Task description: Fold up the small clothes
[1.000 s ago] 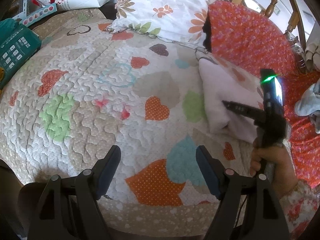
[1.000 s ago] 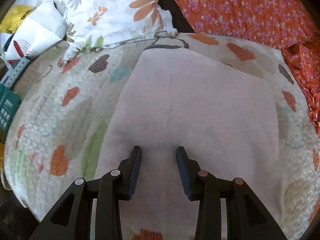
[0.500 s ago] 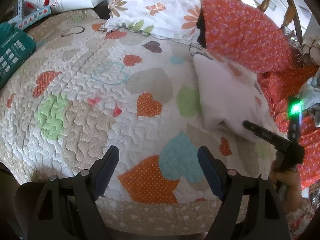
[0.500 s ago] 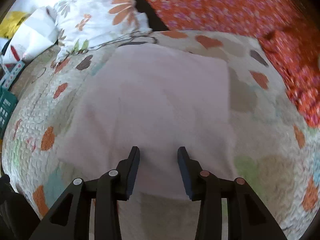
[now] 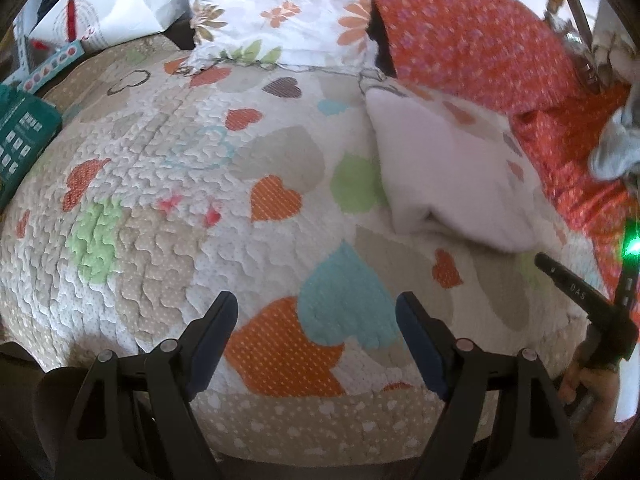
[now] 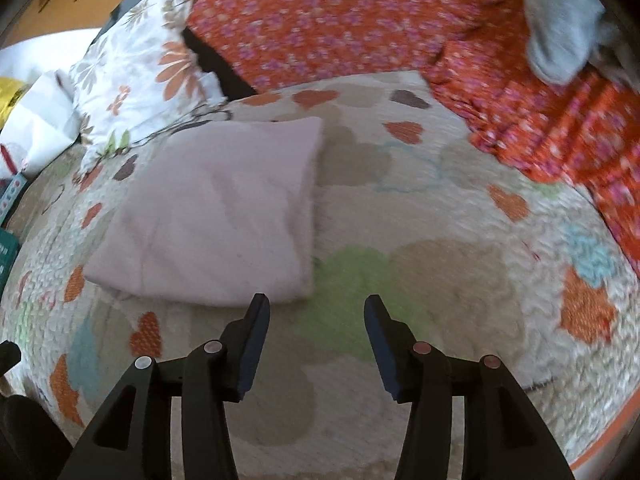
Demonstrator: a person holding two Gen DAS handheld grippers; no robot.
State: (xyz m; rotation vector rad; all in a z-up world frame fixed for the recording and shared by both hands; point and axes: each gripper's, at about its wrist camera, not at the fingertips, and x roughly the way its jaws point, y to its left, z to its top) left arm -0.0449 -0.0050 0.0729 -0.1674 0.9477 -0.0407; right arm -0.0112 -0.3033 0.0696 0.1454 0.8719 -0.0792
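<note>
Going left to right, a teal box [image 5: 24,136] and a white paper bag [image 5: 116,12] sat at the far left edge of the heart-print quilt [image 5: 160,200], and our left gripper [image 5: 316,320] hung over bare quilt, jaws wide apart with nothing between them, about as it had been a second earlier. The change was further right: a second before, our right gripper [image 6: 316,328] had stood directly over the pale pink folded garment [image 6: 216,216], jaws fairly close together; now it had swung off to the right of it, its jaws had just been opening, and only quilt showed between them. The garment lay flat as a neat rectangle, its right corner just beyond the gripper's left fingertip — we took that piece as finished and let go. A floral pillow [image 6: 136,76] lay behind it, an orange flowered cloth [image 6: 360,20] ran across the back and right, and on it, at the far right, sat a grey-white bundle [image 6: 560,44] — probably the next small piece, though blur left us unsure. Nothing lay between the right gripper and that bundle but open quilt and the orange cloth's rumpled edge.
</note>
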